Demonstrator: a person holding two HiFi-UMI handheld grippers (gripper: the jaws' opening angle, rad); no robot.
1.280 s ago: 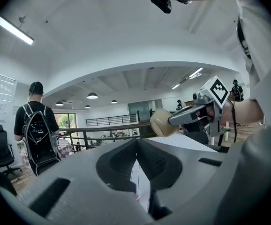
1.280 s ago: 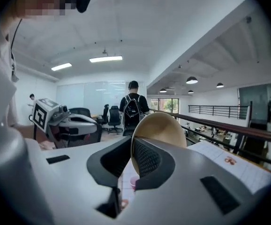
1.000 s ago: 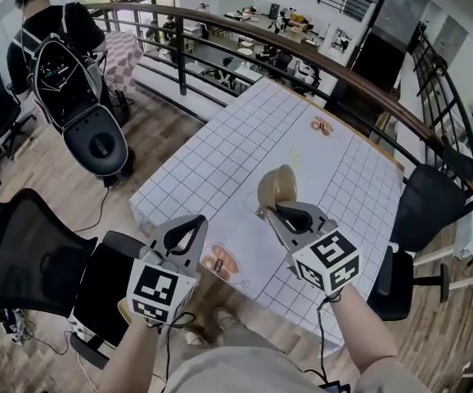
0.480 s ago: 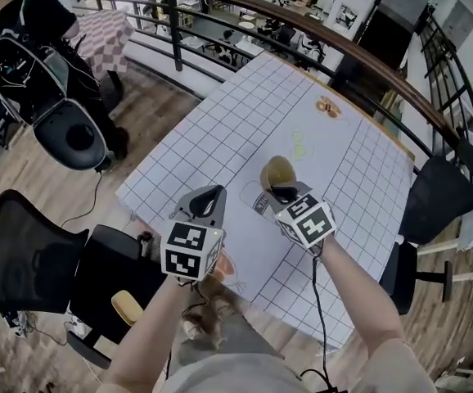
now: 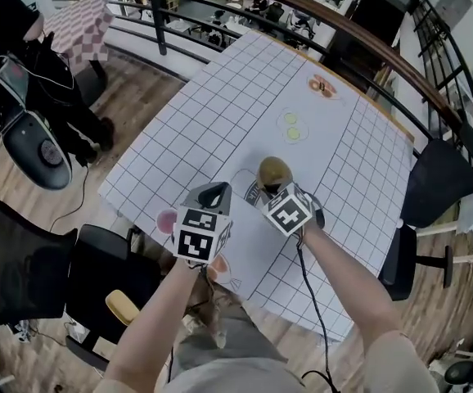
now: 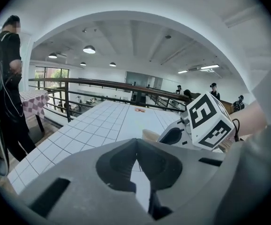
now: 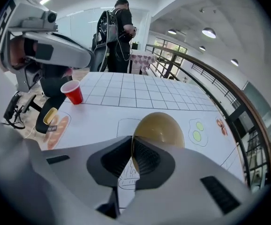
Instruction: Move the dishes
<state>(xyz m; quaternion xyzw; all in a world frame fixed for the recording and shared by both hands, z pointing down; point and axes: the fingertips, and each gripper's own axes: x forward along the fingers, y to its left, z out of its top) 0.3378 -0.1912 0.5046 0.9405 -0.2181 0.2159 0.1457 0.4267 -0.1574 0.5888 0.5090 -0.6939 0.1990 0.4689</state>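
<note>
In the head view my right gripper is shut on the rim of a golden-brown bowl, which it holds tilted over the near part of the white gridded table. From the right gripper view, the bowl fills the space past the right gripper, its rim pinched between the jaws. My left gripper hangs just left of the bowl, jaws together and empty. In the left gripper view the left gripper points along the table, with the bowl to its right.
A red cup stands near the table's near-left edge. Printed food pictures lie on the sheet: fried eggs, bacon. Black chairs flank the table. A person stands at far left, and a railing runs behind.
Both grippers have drawn closer together and sit further over the table. The bowl stays in the right gripper. The red cup has come into the head view.
</note>
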